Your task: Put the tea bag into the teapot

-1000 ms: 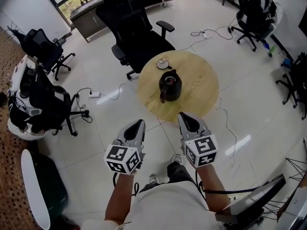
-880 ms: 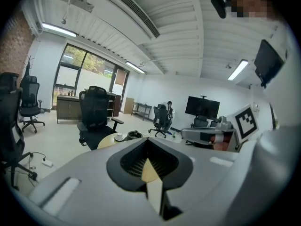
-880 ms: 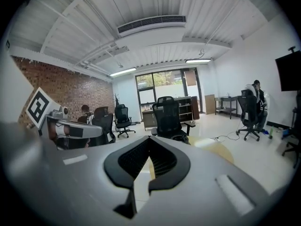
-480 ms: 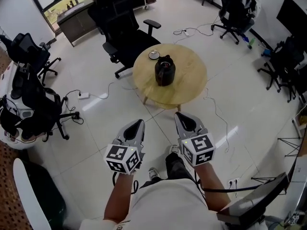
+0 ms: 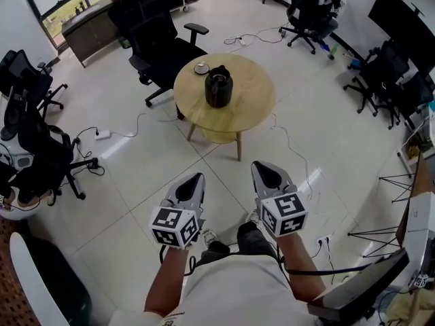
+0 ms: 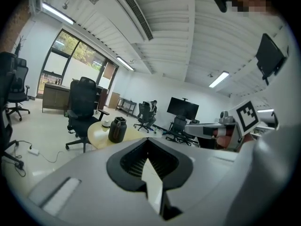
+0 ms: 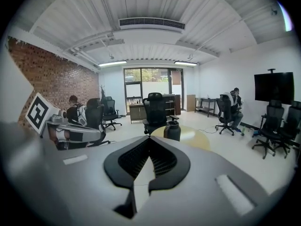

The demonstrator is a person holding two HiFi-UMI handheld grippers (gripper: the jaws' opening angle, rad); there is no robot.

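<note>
The left gripper (image 5: 195,180) and the right gripper (image 5: 265,170) are hovering side by side above the pale tiled floor (image 5: 136,175), each with its jaws pressed together on nothing; the black round-bodied teapot (image 5: 219,87) is standing well ahead of them on the round light-wood table (image 5: 255,104), just beside a small white dish (image 5: 201,68); the tea bag is too small to be showing.

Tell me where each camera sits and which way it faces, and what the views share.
Head view: on the person's head, looking steeply down at the table with the teapot; left gripper, right gripper and arms show.
Left gripper view: on the left gripper, looking along its shut jaws toward the teapot; right gripper at right.
Right gripper view: on the right gripper, looking along its shut jaws toward the teapot.
Shared: the teapot on the table, in all three.
</note>
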